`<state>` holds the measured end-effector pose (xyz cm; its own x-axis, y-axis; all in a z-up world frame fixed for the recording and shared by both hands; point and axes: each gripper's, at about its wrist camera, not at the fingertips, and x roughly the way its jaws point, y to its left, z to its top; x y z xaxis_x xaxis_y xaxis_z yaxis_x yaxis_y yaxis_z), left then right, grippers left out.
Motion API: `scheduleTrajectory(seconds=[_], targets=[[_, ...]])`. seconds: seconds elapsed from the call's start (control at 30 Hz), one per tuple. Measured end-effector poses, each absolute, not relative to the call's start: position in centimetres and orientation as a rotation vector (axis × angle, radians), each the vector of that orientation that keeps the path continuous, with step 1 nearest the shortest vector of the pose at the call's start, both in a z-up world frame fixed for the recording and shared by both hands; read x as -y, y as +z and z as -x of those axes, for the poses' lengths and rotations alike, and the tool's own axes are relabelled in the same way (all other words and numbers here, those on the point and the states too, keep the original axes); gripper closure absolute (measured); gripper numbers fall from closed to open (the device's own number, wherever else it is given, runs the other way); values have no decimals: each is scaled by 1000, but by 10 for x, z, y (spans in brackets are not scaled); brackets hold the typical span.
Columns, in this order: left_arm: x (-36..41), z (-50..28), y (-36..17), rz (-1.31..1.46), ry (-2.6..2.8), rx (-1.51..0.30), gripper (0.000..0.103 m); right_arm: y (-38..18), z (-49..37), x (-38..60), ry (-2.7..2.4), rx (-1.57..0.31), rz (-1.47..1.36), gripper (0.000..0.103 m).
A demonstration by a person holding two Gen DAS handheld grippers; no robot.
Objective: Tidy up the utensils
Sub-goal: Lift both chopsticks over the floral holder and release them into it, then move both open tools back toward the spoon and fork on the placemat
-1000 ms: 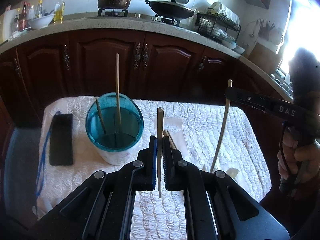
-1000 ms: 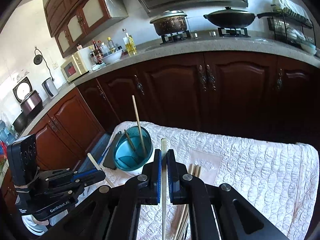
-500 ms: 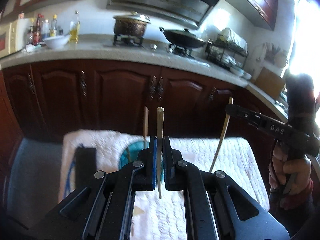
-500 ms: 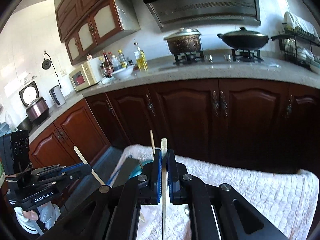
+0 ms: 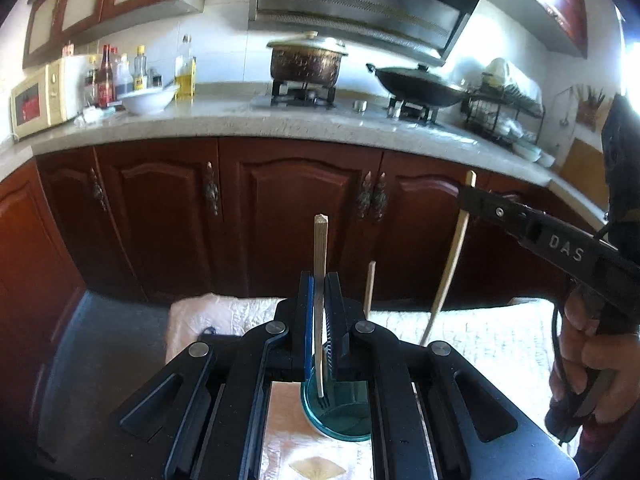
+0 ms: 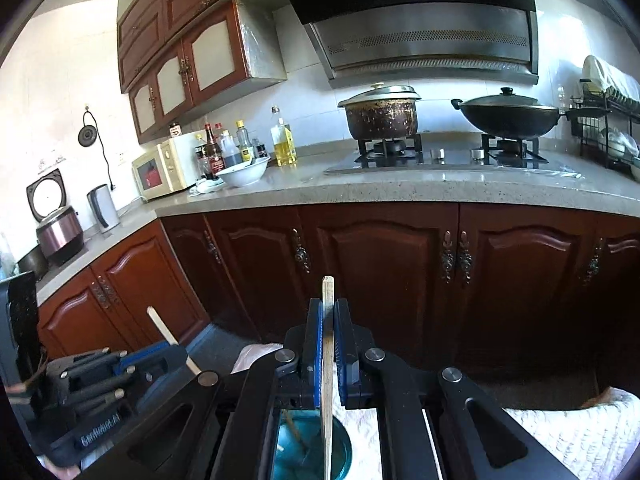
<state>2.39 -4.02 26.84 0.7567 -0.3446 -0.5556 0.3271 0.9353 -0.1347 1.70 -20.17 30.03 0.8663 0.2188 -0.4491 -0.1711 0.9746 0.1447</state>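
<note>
My left gripper [image 5: 319, 280] is shut on a bamboo chopstick [image 5: 319, 248] held upright, its lower tip above the teal cup [image 5: 340, 416]. The cup stands on the white quilted cloth [image 5: 480, 336] and another chopstick [image 5: 369, 288] sticks up out of it. My right gripper [image 6: 328, 308] is shut on a second upright chopstick [image 6: 328, 292], whose lower end hangs over the teal cup [image 6: 308, 452]. In the left wrist view the right gripper [image 5: 464, 196] shows from the side, gripping its chopstick [image 5: 448, 272] near the top. In the right wrist view the left gripper [image 6: 176, 350] sits low at the left with its chopstick [image 6: 160, 326].
Dark wooden cabinet doors [image 5: 300, 220] run behind the cloth-covered table. The counter [image 6: 400, 184] carries a pot [image 6: 382, 114], a wok [image 6: 508, 116], a white bowl [image 6: 244, 172], bottles and a microwave. A hand [image 5: 588, 352] grips the right tool's handle. A dish rack [image 5: 504, 116] stands at the right.
Both grippers have risen and tilted up, each keeping its chopstick. The table and cup have dropped low in both views; the counter and hood now fill the upper part.
</note>
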Motion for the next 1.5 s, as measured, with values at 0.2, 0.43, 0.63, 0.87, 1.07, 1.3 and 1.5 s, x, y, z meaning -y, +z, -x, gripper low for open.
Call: scheduleTrajectory(seconds=[0.2,0.43,0.63,0.87,1.07,1.3,1.5], targets=[[44,-37,236,39,-344,-665,99,266,-40,199,187,-530,-95,98],[52,-41,211,37,-344,-720,99,231,-50,202,208,-620,-116,98],[59,-42,200,21,-333,-739,99,206,-52,201,220,-691,-117,98],[61,-37,199,24,-338,-742,82,205,-52,209,234,-741,-145,91],[62,-27,200,16,-332,-738,68,198,-42,217,223,-760,-162,82],[68,-10,199,-14,-316,-726,63,201,-21,228,218,-758,-179,69],[76,7,200,-32,-323,-711,63,209,8,235,192,-724,-155,68]])
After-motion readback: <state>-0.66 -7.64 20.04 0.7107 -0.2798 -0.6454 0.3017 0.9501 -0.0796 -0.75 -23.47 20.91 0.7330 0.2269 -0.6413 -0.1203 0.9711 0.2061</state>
